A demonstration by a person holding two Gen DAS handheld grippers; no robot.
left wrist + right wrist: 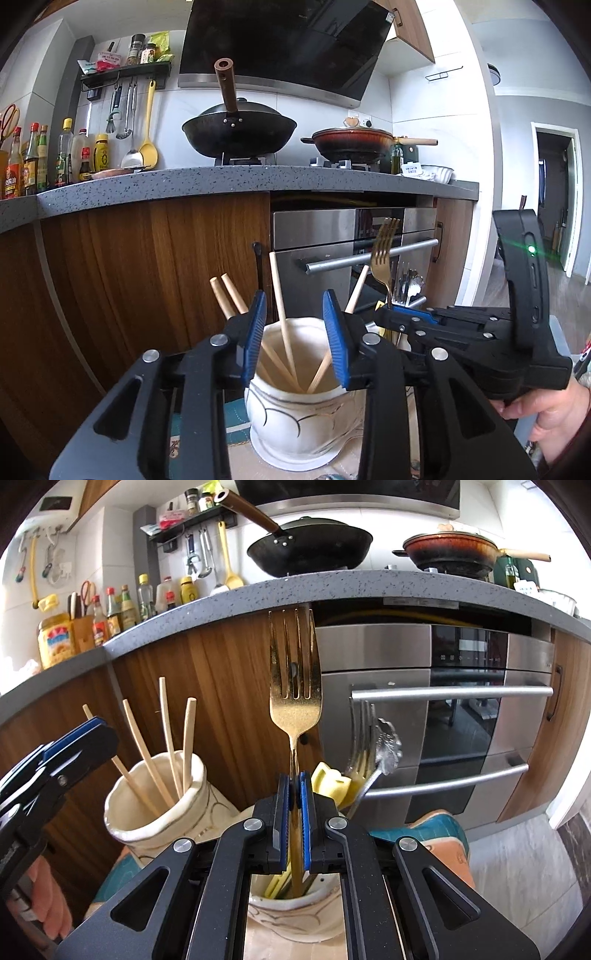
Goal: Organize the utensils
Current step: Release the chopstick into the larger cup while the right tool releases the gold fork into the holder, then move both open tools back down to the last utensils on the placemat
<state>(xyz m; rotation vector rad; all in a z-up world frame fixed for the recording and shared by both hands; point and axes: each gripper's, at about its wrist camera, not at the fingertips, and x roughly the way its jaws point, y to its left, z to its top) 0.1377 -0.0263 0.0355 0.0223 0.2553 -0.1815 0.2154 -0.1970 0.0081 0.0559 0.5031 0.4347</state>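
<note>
Speckled grey counter (147, 184), wood cabinets (147, 258), right hand-held gripper (294, 786) clamping gold fork (294, 686), left hand-held gripper (294, 325) spread.

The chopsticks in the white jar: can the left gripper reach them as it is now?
Probably yes. The left gripper is open just above the white jar, and the chopsticks rise between its fingers with nothing blocking them.

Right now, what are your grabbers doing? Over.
Right gripper shut on gold fork, tines up, above second cup. Left gripper open over chopstick cup. Nothing blocking.
</note>
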